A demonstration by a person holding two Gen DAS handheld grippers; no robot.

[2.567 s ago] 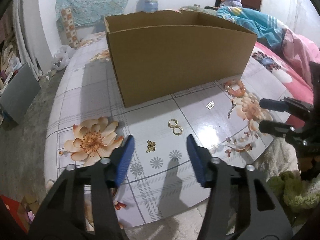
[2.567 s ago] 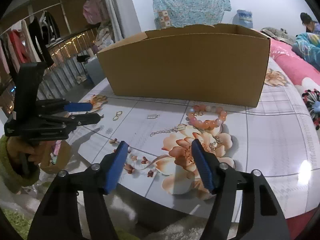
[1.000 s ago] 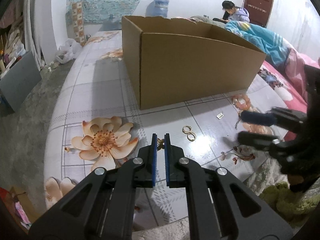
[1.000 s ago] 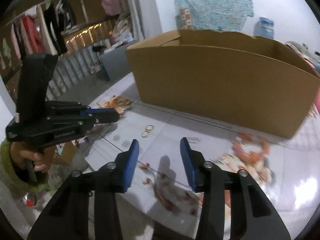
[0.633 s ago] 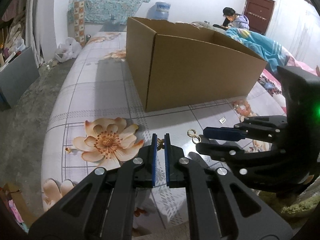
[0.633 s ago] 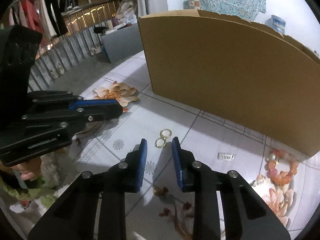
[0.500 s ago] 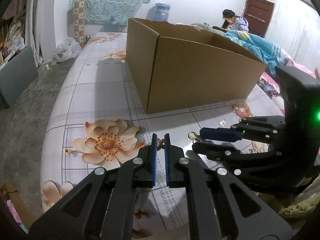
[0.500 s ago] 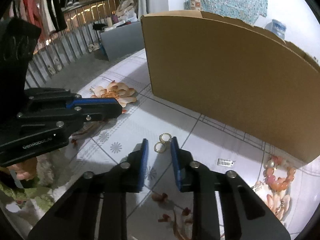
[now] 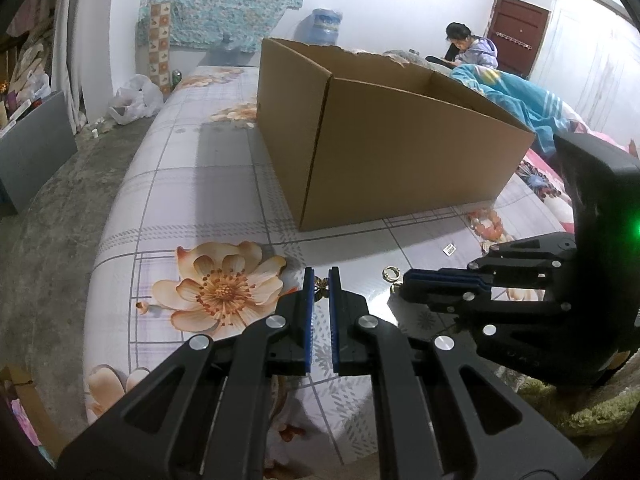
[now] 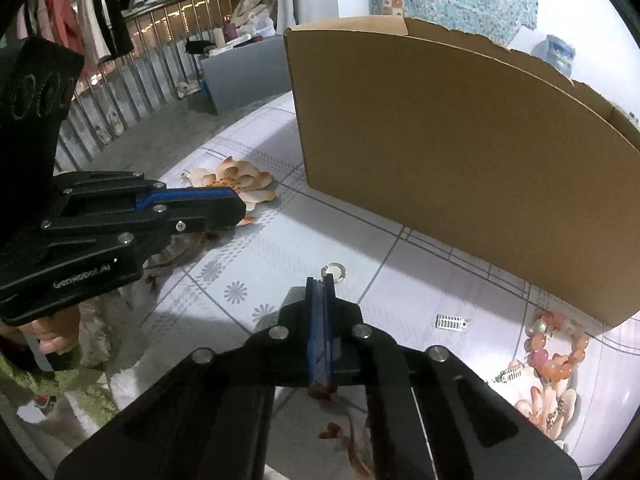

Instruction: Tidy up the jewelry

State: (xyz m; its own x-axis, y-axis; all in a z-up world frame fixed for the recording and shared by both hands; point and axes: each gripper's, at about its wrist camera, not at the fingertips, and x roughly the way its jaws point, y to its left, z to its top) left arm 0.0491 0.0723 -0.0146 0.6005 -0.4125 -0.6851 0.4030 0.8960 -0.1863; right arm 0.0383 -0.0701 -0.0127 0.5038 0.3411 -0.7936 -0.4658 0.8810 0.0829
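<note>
The ring [image 10: 335, 271] is a small gold hoop, and the right gripper [image 10: 319, 280] pinches its near edge; most of the hoop sticks out beyond the tips of the jaws. In the left wrist view a second ring [image 9: 391, 272] lies on the table [image 9: 192, 184] just beside those tips, and I cannot tell if the two hang together. The jaws are pressed nearly flat on each other, so the hold is thin. I think the lift must be slow and straight up, without a twist, because the hoop could slip out easily.

The butterfly charm [image 9: 320, 284] sits between the tips of the left gripper [image 9: 321, 280], whose jaws are pinching it with only a narrow gap.

The box [image 10: 460, 152] stands open behind both, well above the table, so each piece must rise over its wall. A bead bracelet [image 10: 556, 348] and a small silver clip [image 10: 452, 322] wait on the table to the right.
</note>
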